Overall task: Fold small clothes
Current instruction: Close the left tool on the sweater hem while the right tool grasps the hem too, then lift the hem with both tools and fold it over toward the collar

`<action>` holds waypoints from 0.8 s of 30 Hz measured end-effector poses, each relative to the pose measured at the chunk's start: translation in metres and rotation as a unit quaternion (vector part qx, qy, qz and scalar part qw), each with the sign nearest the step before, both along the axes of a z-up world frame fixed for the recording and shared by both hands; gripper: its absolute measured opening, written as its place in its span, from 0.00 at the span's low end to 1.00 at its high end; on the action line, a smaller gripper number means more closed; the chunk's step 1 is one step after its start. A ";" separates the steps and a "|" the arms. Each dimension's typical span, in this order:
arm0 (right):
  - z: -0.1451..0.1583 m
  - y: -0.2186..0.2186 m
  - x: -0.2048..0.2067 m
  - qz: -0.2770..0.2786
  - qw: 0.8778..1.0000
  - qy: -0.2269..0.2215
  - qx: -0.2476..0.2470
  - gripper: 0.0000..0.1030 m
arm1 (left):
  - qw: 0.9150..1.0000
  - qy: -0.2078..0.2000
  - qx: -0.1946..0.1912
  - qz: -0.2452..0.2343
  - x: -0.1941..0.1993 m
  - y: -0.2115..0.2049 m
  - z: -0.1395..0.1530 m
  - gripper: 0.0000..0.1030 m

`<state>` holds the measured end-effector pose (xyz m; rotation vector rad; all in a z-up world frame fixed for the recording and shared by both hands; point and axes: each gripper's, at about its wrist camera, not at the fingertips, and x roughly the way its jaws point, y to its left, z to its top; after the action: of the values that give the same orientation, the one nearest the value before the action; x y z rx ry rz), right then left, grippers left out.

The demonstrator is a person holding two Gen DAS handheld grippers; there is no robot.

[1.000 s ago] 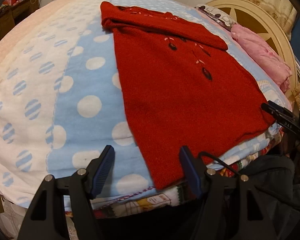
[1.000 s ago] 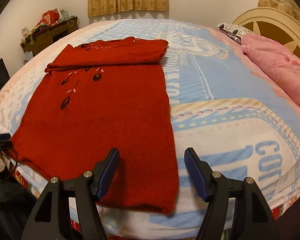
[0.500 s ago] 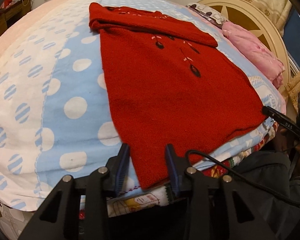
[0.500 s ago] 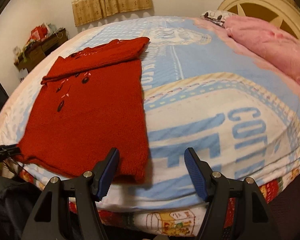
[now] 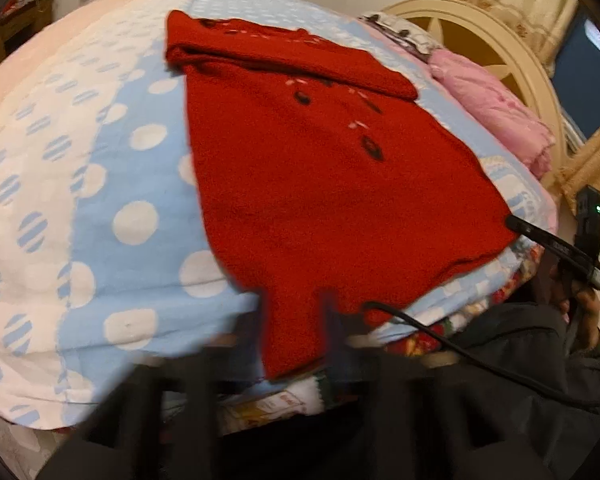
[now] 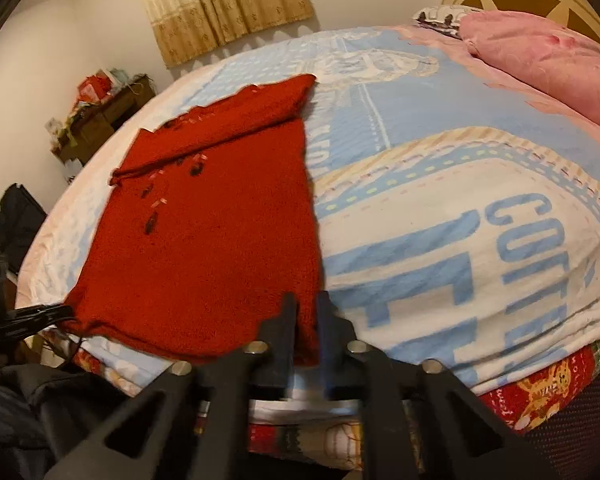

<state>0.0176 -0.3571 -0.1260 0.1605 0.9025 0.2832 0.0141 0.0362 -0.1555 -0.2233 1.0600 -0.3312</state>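
Note:
A red knit sweater (image 5: 324, 184) with dark embroidered motifs lies flat on the bed, its sleeves folded across the top. In the left wrist view my left gripper (image 5: 296, 332) is blurred at the bottom, jaws closing tight on the near left hem corner. The right wrist view shows my right gripper (image 6: 306, 328) closing on the sweater (image 6: 220, 240) at its near right hem corner, red fabric pinched between the blue pads. The other gripper shows at each view's edge: right gripper (image 5: 518, 226), left gripper (image 6: 48, 314).
The bed carries a blue and white blanket (image 5: 100, 200) with dots and large letters (image 6: 480, 272). A pink quilt (image 6: 548, 56) lies by the cream headboard (image 5: 512, 60). A cluttered desk (image 6: 100, 120) stands by the far wall. A dark cable (image 5: 440, 336) trails below.
Both grippers went from wide open to closed on the sweater's hem corners. The right gripper shifted right along the hem to the corner and rolled slightly.

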 end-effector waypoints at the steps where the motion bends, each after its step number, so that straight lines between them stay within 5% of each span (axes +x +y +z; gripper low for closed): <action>1: 0.002 0.001 -0.002 0.005 1.000 -0.005 0.003 0.08 | 1.000 0.000 0.000 0.001 0.000 0.000 0.000 0.09; 12: 0.030 -0.014 -0.004 0.003 0.995 -0.049 0.089 0.08 | 0.995 -0.086 -0.032 0.030 -0.003 0.025 0.035 0.09; 24: 0.036 -0.006 0.042 0.003 0.993 -0.054 0.107 0.08 | 0.992 -0.098 -0.045 0.064 0.046 0.048 0.028 0.09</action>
<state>0.0597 -0.3633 -0.0901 0.3374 0.7651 0.3906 0.0603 0.0841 -0.1279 -0.3308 0.8332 -0.2793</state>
